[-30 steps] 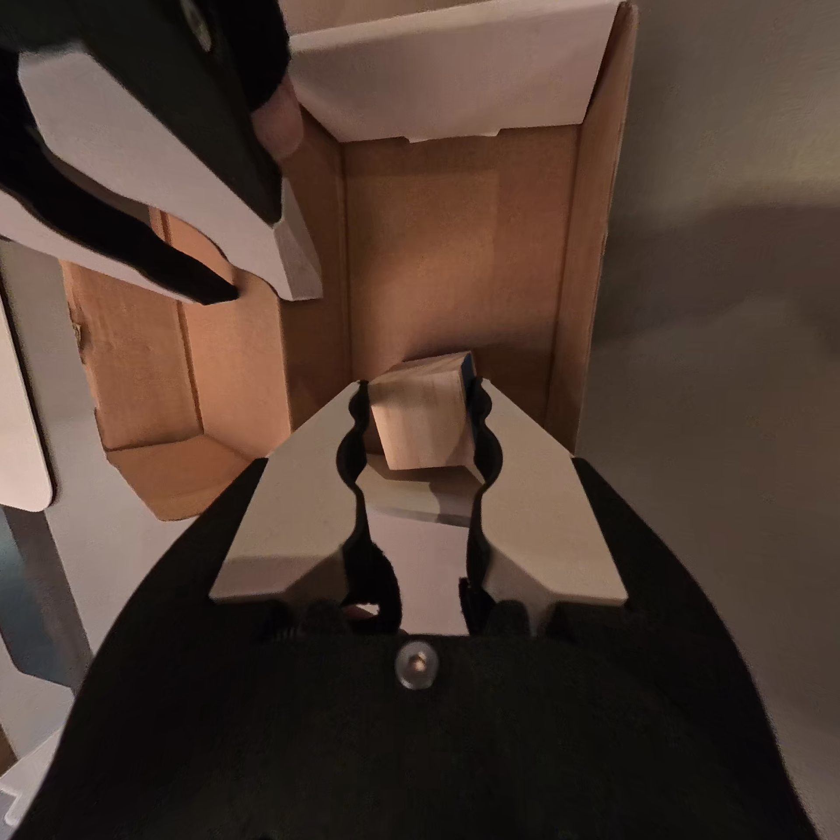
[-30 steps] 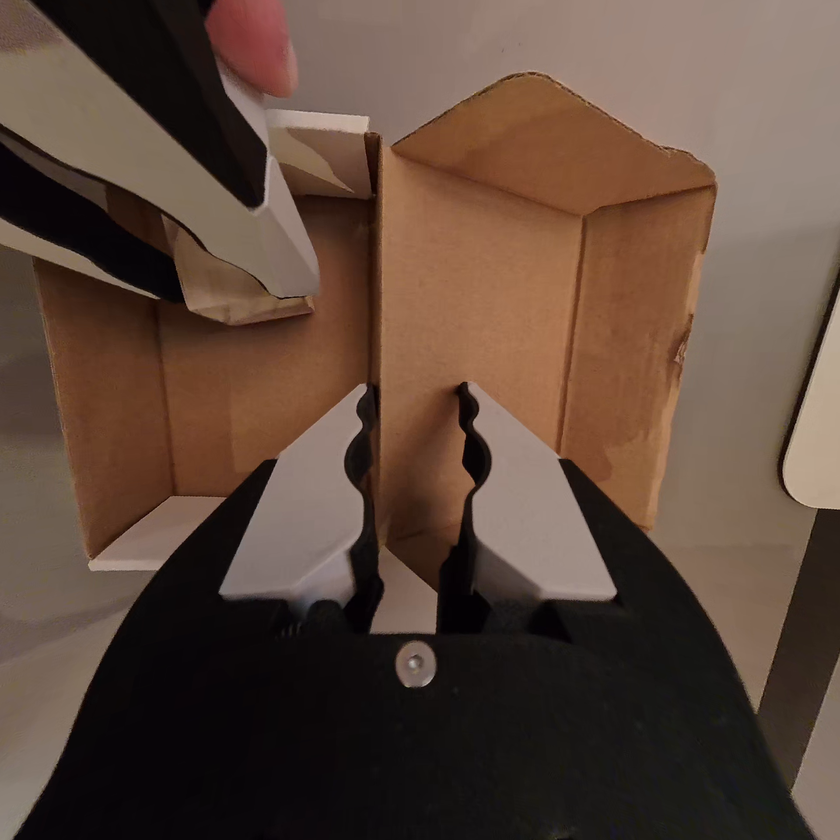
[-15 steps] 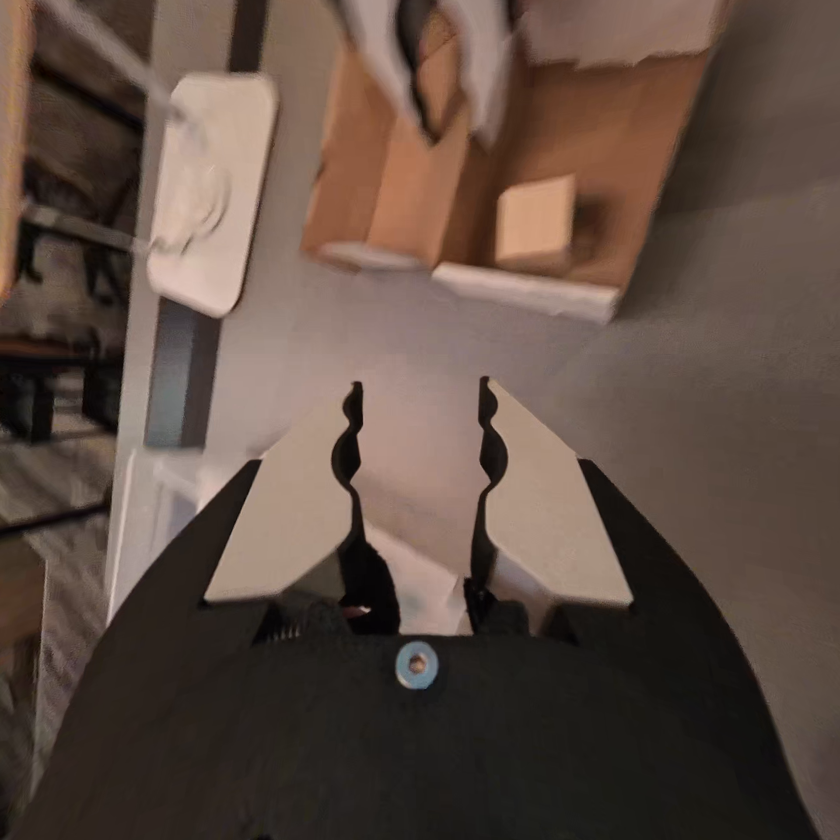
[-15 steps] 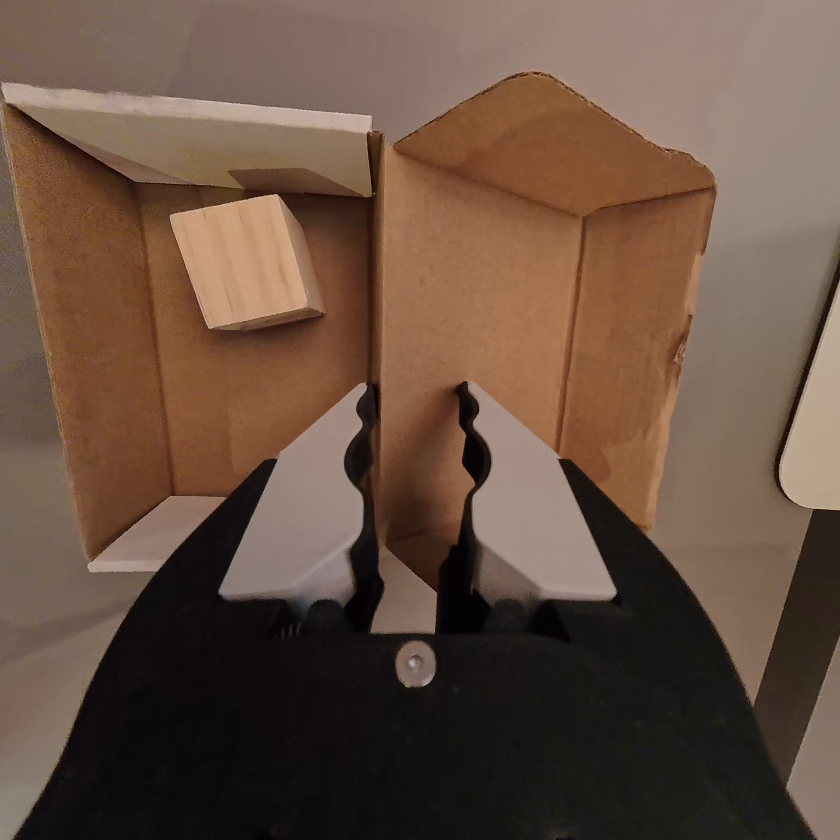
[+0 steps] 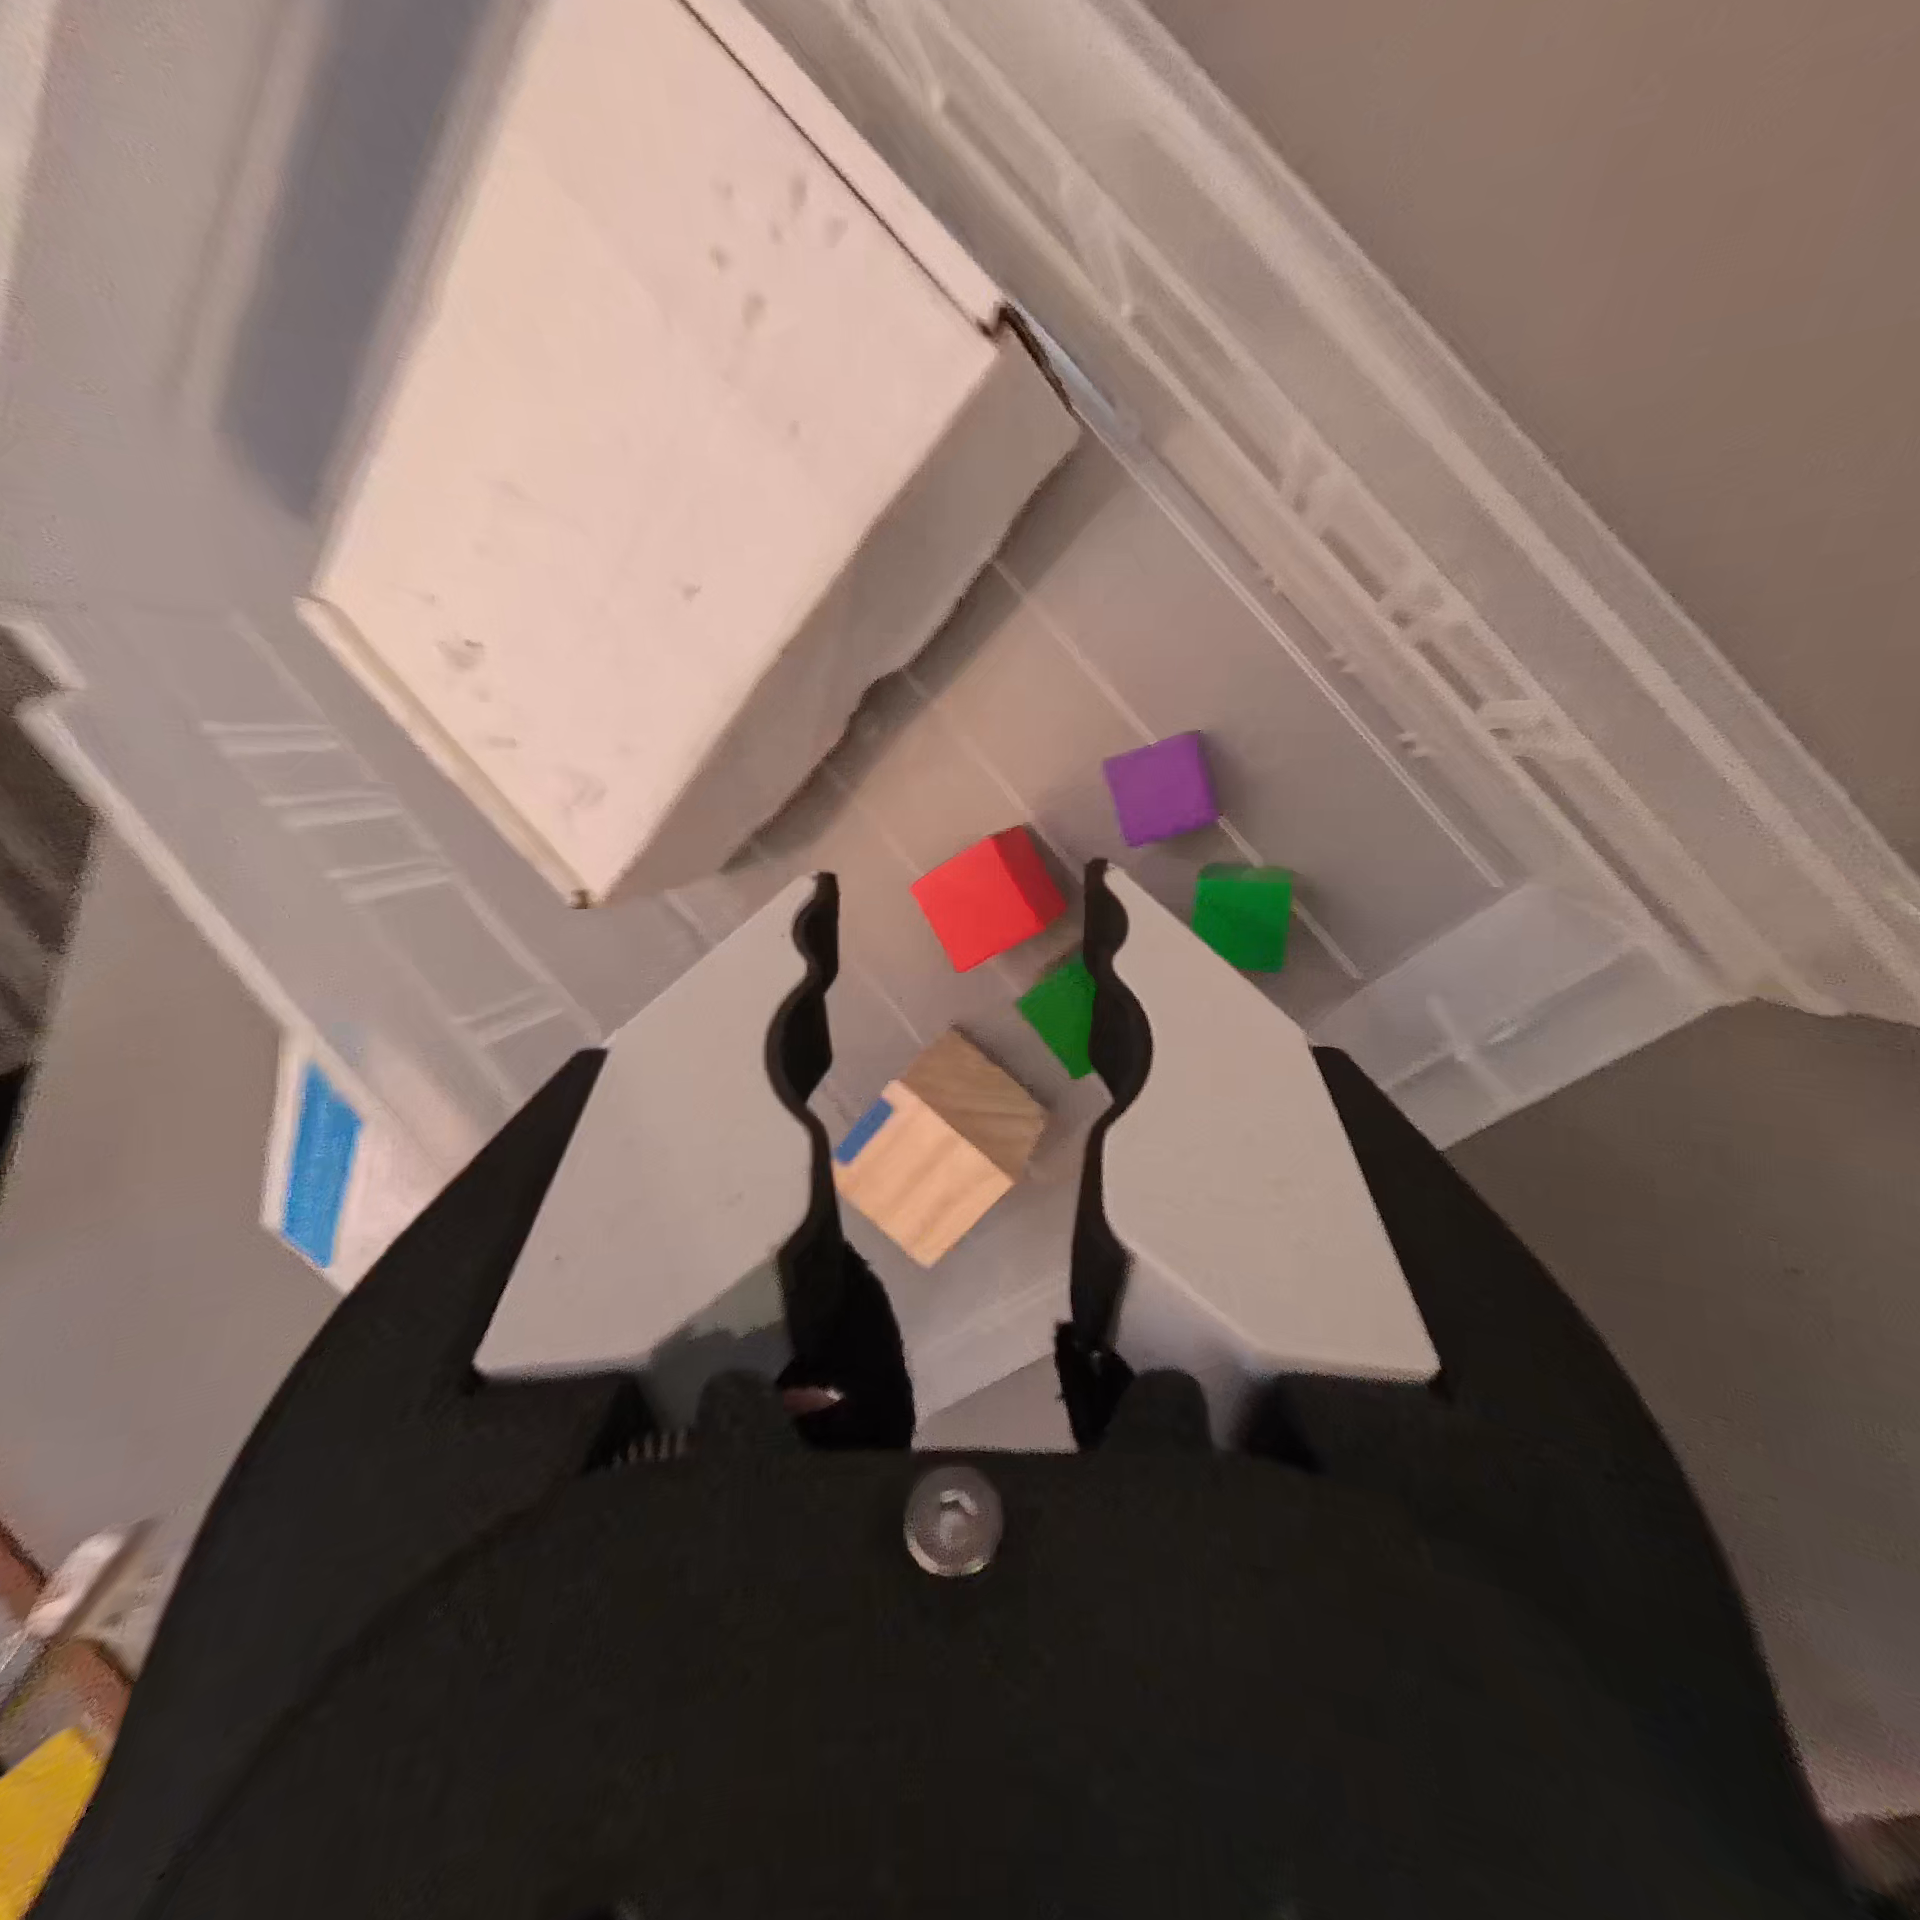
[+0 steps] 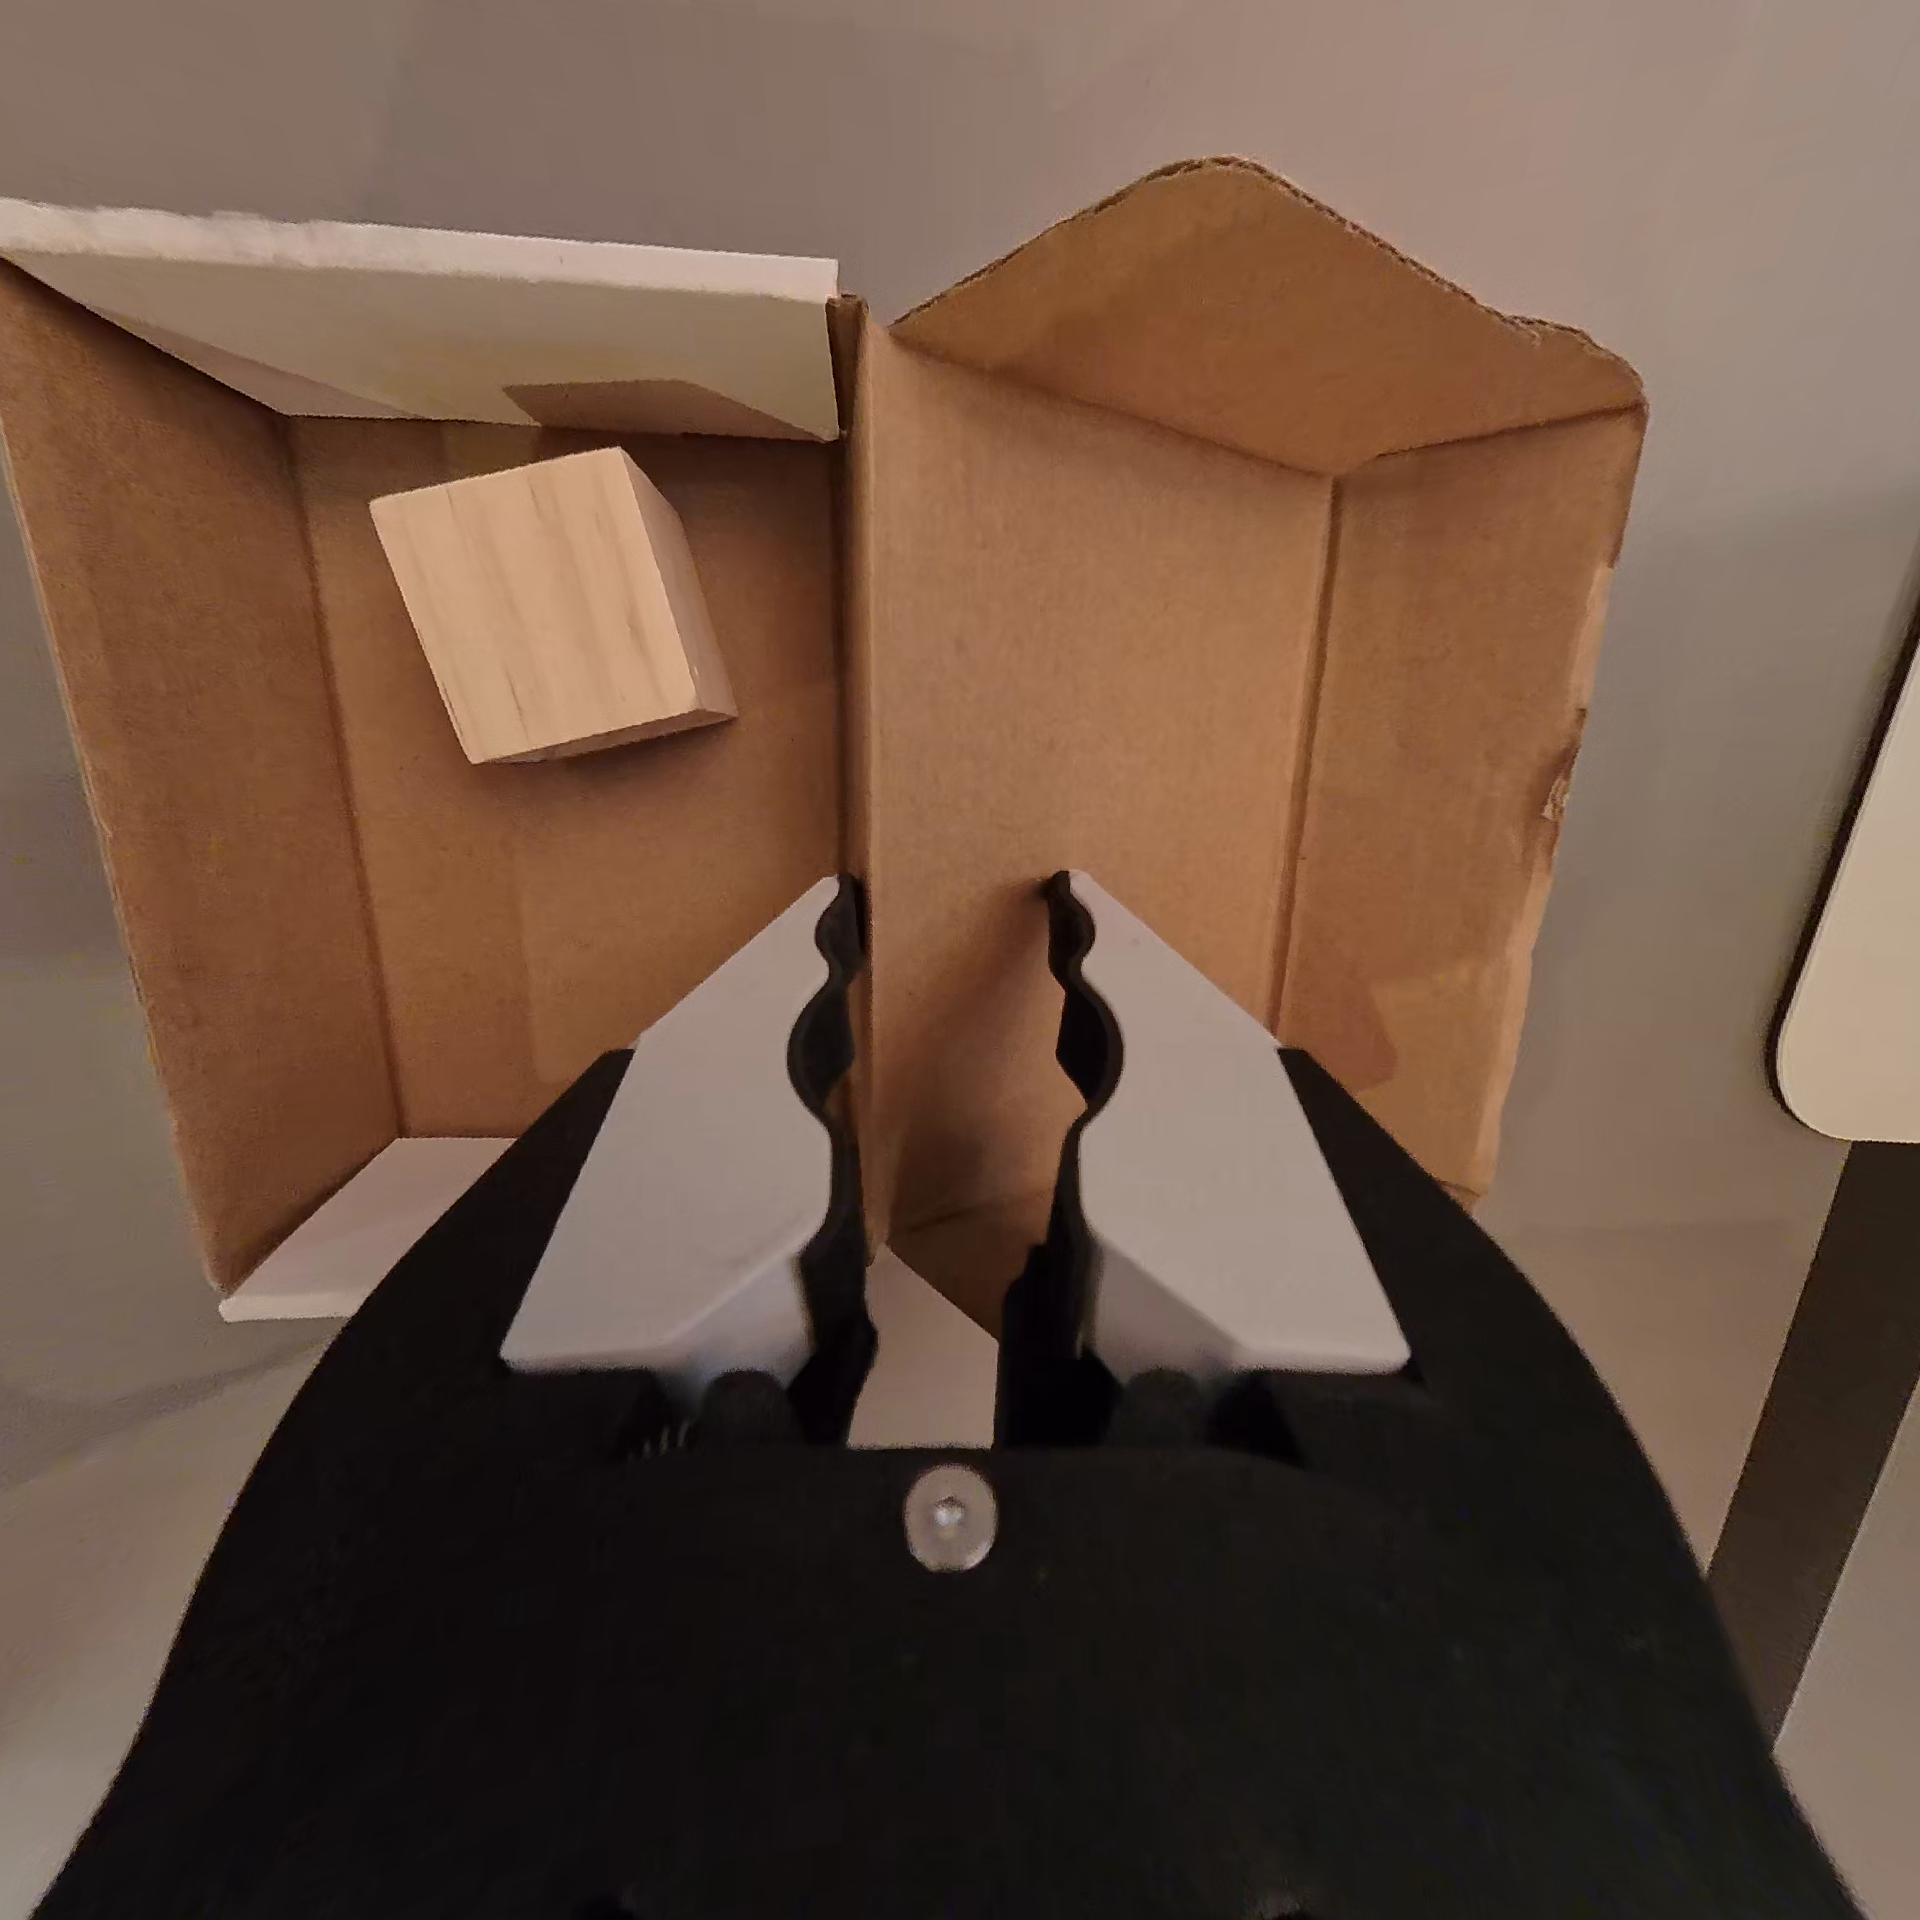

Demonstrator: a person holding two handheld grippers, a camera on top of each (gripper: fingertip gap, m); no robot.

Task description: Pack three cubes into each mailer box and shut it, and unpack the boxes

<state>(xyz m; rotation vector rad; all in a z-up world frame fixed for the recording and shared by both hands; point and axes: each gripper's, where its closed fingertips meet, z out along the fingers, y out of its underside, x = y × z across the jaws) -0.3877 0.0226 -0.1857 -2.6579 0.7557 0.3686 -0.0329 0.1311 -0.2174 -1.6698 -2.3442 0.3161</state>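
Note:
In the right wrist view an open mailer box, brown inside and white outside, lies flat with its lid folded out to the right. One plain wooden cube sits in its tray. My right gripper is open and empty over the lid, by the fold. In the left wrist view my left gripper is open and empty above a clear plastic bin. The bin holds a closed white mailer box, a red cube, a purple cube, two green cubes and a wooden cube with a blue patch.
A white rounded board lies right of the open box, with a dark gap beside it. The bin carries a blue label on its left wall. Something yellow shows at the lower left of the left wrist view.
My left gripper let go of the wooden cube in the open box, pulled back and swung over to the bin. The right gripper has not moved.

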